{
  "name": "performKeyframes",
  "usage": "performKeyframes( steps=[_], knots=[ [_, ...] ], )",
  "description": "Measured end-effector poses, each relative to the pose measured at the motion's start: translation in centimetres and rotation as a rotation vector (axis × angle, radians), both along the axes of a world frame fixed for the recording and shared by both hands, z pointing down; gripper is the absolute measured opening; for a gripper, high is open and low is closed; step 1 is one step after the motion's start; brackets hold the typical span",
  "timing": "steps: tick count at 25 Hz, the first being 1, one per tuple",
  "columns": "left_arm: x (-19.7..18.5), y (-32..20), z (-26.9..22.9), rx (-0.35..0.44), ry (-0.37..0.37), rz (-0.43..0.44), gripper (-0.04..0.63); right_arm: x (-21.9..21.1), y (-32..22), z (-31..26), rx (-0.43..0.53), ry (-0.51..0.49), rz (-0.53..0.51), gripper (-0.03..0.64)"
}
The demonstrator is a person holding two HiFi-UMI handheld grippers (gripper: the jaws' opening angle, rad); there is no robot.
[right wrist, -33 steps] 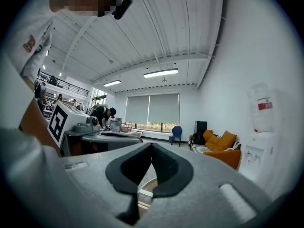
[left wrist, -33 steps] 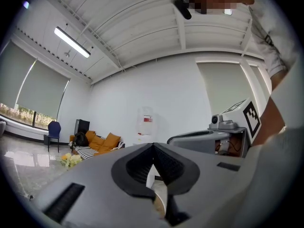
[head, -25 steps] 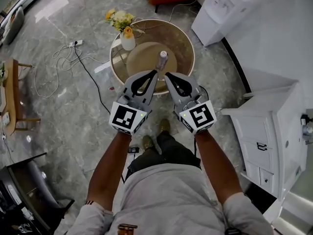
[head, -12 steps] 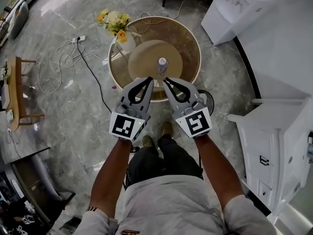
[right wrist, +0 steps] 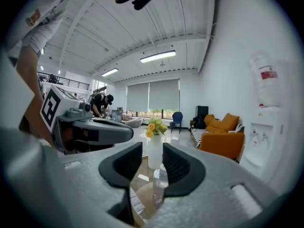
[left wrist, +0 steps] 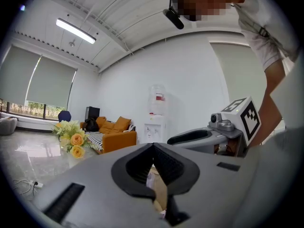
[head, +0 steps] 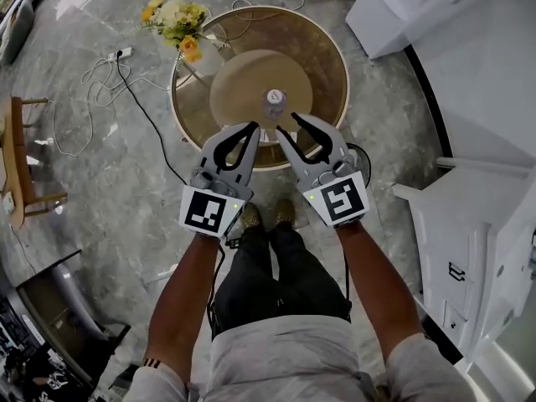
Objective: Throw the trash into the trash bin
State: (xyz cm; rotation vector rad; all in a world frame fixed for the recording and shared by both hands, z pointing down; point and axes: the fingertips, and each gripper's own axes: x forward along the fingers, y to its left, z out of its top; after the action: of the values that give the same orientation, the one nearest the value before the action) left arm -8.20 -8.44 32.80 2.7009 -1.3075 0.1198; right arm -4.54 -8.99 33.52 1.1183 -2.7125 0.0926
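both grippers sit closer to the round table (head: 322, 53) than a second ago, now over its near edge. bottle (head: 275, 101): upright at the table's centre, long axis vertical, cap up, untouched. left gripper (head: 250, 129): forearm extended, aimed roughly level across the table, jaws closed on nothing. right gripper (head: 291, 125): likewise aimed, jaws just opening, parted, bottle beyond them.

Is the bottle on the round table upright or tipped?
Upright: the bottle stands vertical, cap up, on the table.
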Motion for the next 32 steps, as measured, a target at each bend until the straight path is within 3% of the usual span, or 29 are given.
performKeyframes(
  steps=[9, 17, 32],
  knots=[
    [-0.7, -2.1, 5.1, -0.032, -0.012, 0.032, 0.0, -0.3, -2.9, 6.8, -0.051, 0.045, 0.042, 0.293],
    [-1.0, -3.8, 8.6, -0.059, -0.024, 0.06, 0.0, -0.9, -6.0, 12.7, -0.12, 0.077, 0.053, 0.367],
    [-1.5, -5.2, 12.9, -0.07, -0.013, 0.099, 0.0, -2.5, -8.9, 17.8, -0.109, 0.077, 0.06, 0.378]
  ],
)
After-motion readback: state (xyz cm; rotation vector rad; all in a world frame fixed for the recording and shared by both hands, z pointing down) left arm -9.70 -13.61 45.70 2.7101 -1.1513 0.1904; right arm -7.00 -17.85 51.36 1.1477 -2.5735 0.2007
